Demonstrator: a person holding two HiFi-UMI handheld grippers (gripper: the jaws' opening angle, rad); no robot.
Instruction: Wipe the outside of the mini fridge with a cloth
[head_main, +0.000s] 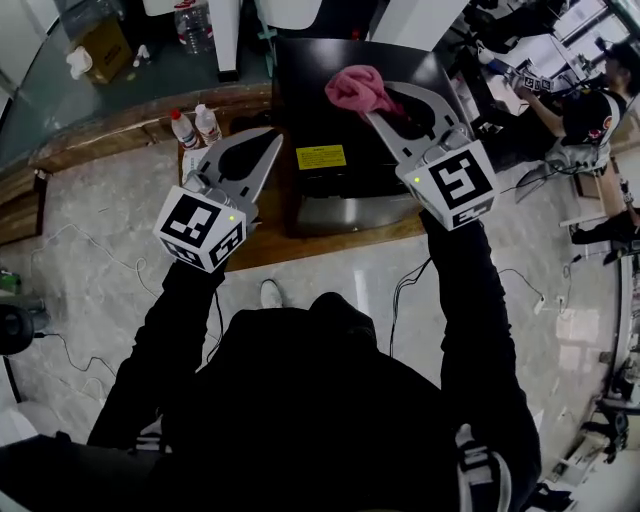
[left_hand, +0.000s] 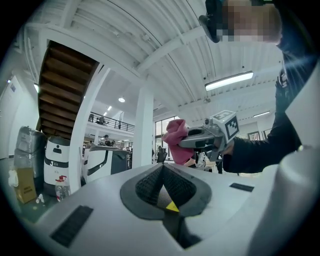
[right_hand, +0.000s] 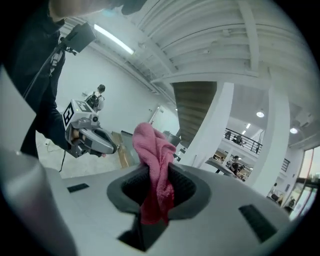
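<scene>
Right gripper (head_main: 380, 112) clamps the bunched pink terry cloth (head_main: 358, 88) over the black box-shaped mini fridge (head_main: 345, 185), left gripper (head_main: 270, 142) closed empty; wiping friction may drag the cloth free.

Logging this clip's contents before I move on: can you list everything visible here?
mini fridge: one, black, on the wooden counter, in front of the person
label: one, yellow, on the fridge
cloth: one, pink, above the fridge
plastic bottles: two, clear, on the counter left of the fridge
cardboard box: one, brown, beyond the counter, top left
other person: one, dark clothing, far right
left gripper: one, grey, jaws together with nothing between them, left of the fridge
right gripper: one, grey, clamped on the cloth
</scene>
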